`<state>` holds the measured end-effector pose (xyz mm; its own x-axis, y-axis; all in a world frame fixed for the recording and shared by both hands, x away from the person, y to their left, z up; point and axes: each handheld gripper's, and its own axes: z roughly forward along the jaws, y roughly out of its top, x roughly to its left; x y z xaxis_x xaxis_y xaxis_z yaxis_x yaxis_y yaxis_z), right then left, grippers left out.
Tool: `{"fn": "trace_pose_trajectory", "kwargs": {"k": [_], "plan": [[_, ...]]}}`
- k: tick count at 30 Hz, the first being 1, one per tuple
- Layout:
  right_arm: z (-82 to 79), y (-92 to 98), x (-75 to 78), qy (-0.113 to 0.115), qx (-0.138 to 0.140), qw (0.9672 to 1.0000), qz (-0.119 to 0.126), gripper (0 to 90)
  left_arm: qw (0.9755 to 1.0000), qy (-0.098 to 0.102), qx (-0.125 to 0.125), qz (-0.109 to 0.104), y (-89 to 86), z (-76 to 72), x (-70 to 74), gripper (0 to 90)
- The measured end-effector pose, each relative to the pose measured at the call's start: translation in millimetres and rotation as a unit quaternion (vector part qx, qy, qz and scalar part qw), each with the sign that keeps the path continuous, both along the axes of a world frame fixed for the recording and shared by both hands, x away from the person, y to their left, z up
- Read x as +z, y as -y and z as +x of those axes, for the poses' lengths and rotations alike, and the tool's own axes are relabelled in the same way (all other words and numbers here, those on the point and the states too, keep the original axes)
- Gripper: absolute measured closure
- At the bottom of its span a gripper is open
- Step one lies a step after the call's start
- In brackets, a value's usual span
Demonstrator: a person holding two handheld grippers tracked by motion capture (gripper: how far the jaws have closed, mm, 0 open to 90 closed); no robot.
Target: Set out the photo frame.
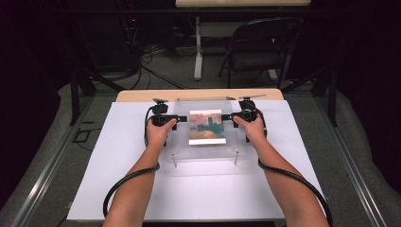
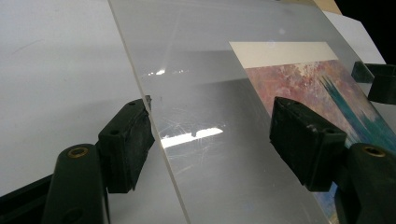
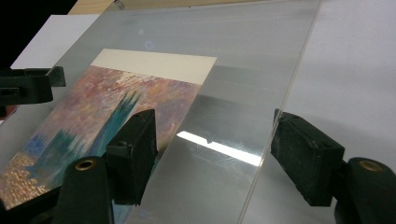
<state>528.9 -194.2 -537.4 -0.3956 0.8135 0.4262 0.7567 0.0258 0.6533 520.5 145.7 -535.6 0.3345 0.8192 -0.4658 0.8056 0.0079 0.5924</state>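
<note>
A clear acrylic sheet (image 1: 203, 142) lay over a painted print (image 1: 206, 126) near the middle of the white-covered worktop (image 1: 118, 165), with two small metal posts (image 1: 174, 161) at its near edge. The left gripper (image 1: 173, 118) sat at the sheet's left edge and the right gripper (image 1: 229, 116) at its right edge, each held in a hand. In the left gripper view, the jaws stood wide apart and straddled the sheet's edge (image 2: 154, 135), one on each face, neither pressing on it. In the right gripper view, the jaws were likewise spread, the sheet's edge (image 3: 275, 130) running between them without a firm pinch. The print (image 3: 116, 112) showed pink, teal and gold under the sheet, with a cream border at its far end.
</note>
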Motion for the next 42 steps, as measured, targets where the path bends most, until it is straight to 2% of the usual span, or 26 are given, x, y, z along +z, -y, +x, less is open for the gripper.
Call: {"fn": "trace_pose_trajectory", "kwargs": {"k": [7,13,20,23,26,32,35,42], "plan": [[-4.6,-2.1,5.5,0.014,-0.012,0.9998,-0.001,31.1,1.0000,0.009,0.004,0.002,0.7,-2.5,5.6,31.3],[-9.0,-2.9,12.9,0.026,-0.012,0.9996,-0.009,31.1,0.9997,0.022,0.007,0.000,0.1,-7.0,13.1,33.8],[-21.3,-2.8,32.1,0.059,-0.004,0.9980,-0.024,33.4,0.9983,0.057,0.005,-0.008,-5.5,-19.6,31.5,39.8],[-29.9,-2.6,43.1,0.081,0.003,0.9963,-0.029,35.3,0.9969,0.077,0.005,-0.014,-9.1,-27.4,41.6,44.0],[-39.5,-1.7,52.7,0.101,0.007,0.9942,-0.037,36.8,0.9955,0.095,-0.002,-0.006,-8.8,-35.7,50.6,44.8],[-58.8,-2.8,67.8,0.133,0.009,0.9896,-0.054,37.8,0.9931,0.117,0.002,-0.011,-11.3,-53.5,64.7,49.6],[-67.7,-4.6,74.5,0.144,0.007,0.9876,-0.062,38.5,0.9923,0.123,0.002,-0.006,-10.9,-61.4,71.6,50.6],[-85.0,-2.5,87.8,0.155,0.002,0.9856,-0.067,44.0,0.9899,0.141,-0.002,0.011,-9.1,-78.3,84.8,51.6]]}}
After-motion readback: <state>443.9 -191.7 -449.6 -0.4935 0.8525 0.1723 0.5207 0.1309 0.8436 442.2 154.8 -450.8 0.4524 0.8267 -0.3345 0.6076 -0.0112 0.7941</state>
